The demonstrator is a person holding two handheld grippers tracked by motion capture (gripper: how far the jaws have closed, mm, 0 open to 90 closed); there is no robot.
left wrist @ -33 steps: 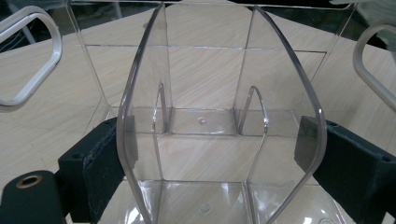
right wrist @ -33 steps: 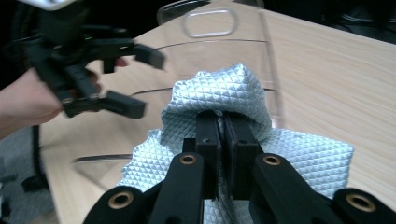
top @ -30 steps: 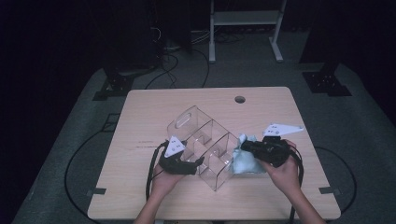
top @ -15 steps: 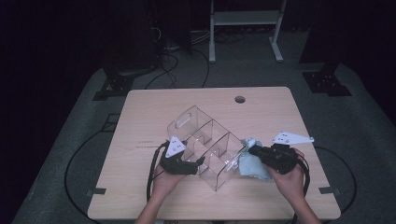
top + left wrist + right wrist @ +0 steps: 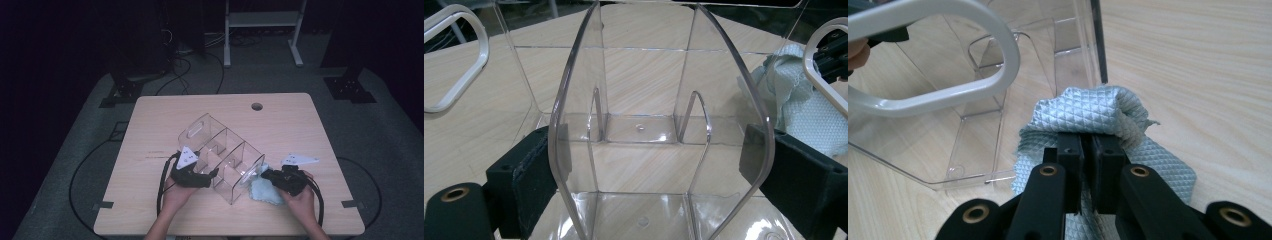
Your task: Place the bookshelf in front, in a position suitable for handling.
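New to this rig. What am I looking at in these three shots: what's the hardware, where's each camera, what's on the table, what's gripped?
There is no robot arm. A person holds a handheld two-jaw gripper in each hand, each with its own camera looking along its black jaws.

The high view looks down from above the person's side. On the wooden table lies a clear plastic organizer with dividers and handle cutouts, and a light blue cloth at its right end.

The left gripper straddles one clear wall of the organizer; in the left gripper view its jaws sit on either side of that wall, seemingly bracing it.

The right gripper shows in its own view with its jaws closed on a fold of the cloth, beside the organizer's end wall. It looks like cleaning work.
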